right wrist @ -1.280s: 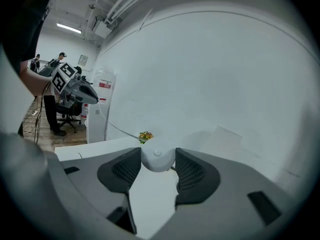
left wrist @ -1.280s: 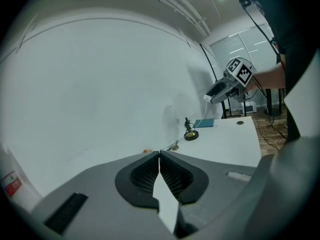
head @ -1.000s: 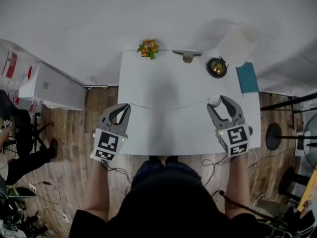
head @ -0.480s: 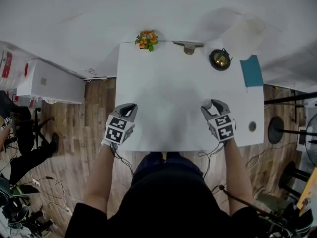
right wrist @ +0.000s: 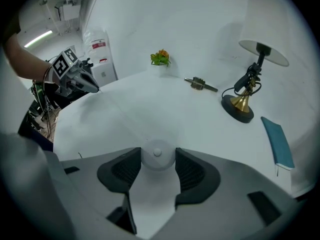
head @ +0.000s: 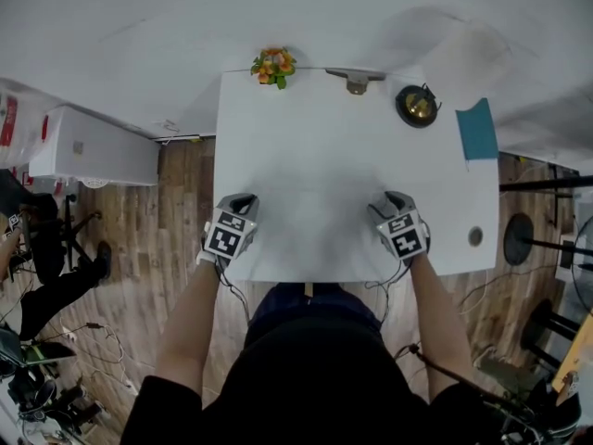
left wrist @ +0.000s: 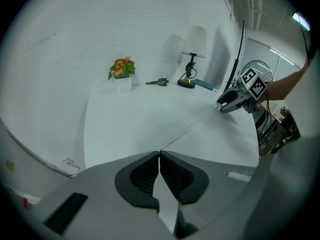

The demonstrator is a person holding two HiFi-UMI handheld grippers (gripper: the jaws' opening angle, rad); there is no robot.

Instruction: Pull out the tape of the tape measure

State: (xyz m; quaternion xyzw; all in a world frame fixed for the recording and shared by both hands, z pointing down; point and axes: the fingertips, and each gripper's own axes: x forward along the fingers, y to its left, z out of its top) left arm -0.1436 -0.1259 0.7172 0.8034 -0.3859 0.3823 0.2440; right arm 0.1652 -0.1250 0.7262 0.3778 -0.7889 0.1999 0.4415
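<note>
My right gripper (head: pixel 390 202) (right wrist: pixel 157 160) is shut on a round white tape measure case (right wrist: pixel 157 156), near the front right of the white table (head: pixel 315 156). My left gripper (head: pixel 241 204) (left wrist: pixel 159 156) is shut, with the thin white tape end pinched between its pads. The pulled-out tape (left wrist: pixel 192 129) runs as a fine line across the table from the left jaws towards the right gripper (left wrist: pixel 234 99). In the head view the case and tape are hard to make out. The left gripper (right wrist: pixel 82 81) shows at the far left of the right gripper view.
At the table's back edge stand a small flower pot (head: pixel 272 66), a metal piece (head: pixel 356 82) and a brass-footed lamp (head: pixel 417 106). A teal book (head: pixel 476 129) lies at the right edge. A white cabinet (head: pixel 93 151) stands on the wooden floor at left.
Both grippers have sunk towards the table's front edge and tipped more steeply down. Each keeps its hold, with the tape between them.
</note>
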